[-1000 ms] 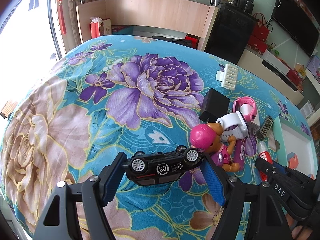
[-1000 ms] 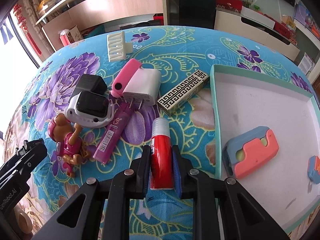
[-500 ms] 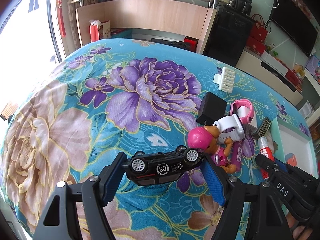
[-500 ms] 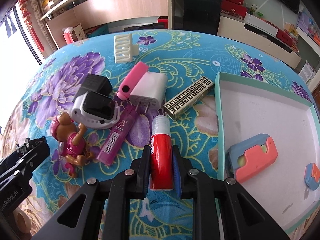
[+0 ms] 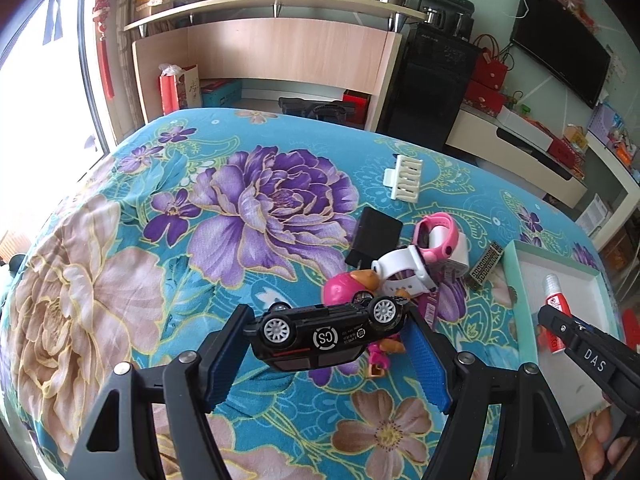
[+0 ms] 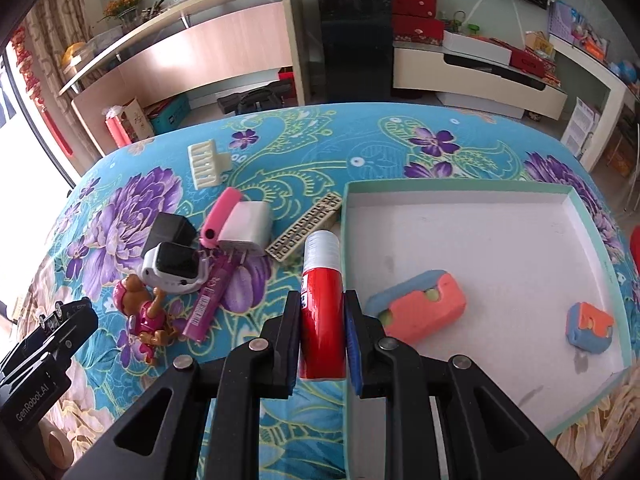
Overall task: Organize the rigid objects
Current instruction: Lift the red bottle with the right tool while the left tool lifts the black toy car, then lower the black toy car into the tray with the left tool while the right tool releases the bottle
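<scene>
My left gripper is shut on a black toy car, held upside down above the floral tablecloth. My right gripper is shut on a red glue stick with a white cap, lifted over the left rim of the white tray with a green rim; the stick also shows in the left wrist view. A pile lies left of the tray: a pink puppy figure, white smartwatch, purple tube, white plug, pink watch, black adapter, patterned box.
A cream hair claw lies further back on the table. The tray holds a blue-and-salmon block and a smaller one. Shelves, a black cabinet and a TV stand are behind the table.
Both grippers have risen. The right gripper carried the glue stick up and right, from the cloth to over the tray's left rim. The left gripper lifted the car.
</scene>
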A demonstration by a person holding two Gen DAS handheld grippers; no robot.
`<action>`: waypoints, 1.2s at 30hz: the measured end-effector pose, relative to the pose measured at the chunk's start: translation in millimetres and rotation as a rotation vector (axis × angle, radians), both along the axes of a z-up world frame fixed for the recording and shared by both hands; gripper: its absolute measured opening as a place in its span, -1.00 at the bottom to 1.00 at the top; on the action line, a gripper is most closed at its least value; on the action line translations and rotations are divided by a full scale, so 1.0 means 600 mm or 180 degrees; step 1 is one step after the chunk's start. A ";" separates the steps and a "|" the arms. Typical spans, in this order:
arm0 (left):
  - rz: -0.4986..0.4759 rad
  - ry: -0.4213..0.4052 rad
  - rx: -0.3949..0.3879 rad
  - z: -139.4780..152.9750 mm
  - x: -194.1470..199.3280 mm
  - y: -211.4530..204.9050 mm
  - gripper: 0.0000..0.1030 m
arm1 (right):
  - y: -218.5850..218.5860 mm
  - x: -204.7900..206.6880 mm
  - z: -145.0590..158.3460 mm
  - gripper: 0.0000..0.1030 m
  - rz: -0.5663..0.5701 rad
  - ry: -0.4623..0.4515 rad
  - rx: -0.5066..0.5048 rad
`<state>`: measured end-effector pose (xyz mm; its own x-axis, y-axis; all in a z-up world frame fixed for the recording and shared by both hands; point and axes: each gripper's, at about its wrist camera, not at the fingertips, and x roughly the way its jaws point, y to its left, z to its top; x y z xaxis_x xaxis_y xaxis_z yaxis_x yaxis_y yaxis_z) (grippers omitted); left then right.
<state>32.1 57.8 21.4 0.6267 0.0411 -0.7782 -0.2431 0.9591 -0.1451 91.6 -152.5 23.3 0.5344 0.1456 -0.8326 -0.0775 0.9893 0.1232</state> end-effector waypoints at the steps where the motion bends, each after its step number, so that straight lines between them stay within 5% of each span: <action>1: -0.0051 -0.0009 0.0011 0.003 0.002 -0.010 0.50 | -0.015 0.000 0.001 -0.60 -0.0064 0.0016 -0.0002; 24: -0.1659 0.0096 0.0526 0.030 0.045 -0.350 0.50 | -0.285 -0.039 0.007 -0.59 -0.1291 0.0172 0.0234; 36: -0.1906 0.0284 0.0579 -0.024 0.063 -0.432 0.50 | -0.315 -0.042 -0.008 -0.59 -0.1352 0.0265 0.0351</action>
<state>69.8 -201.5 6.7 0.5150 -0.1600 -0.8421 0.3398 0.9400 0.0292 66.5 -341.5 18.2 0.4977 0.0180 -0.8672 0.3477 0.9118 0.2185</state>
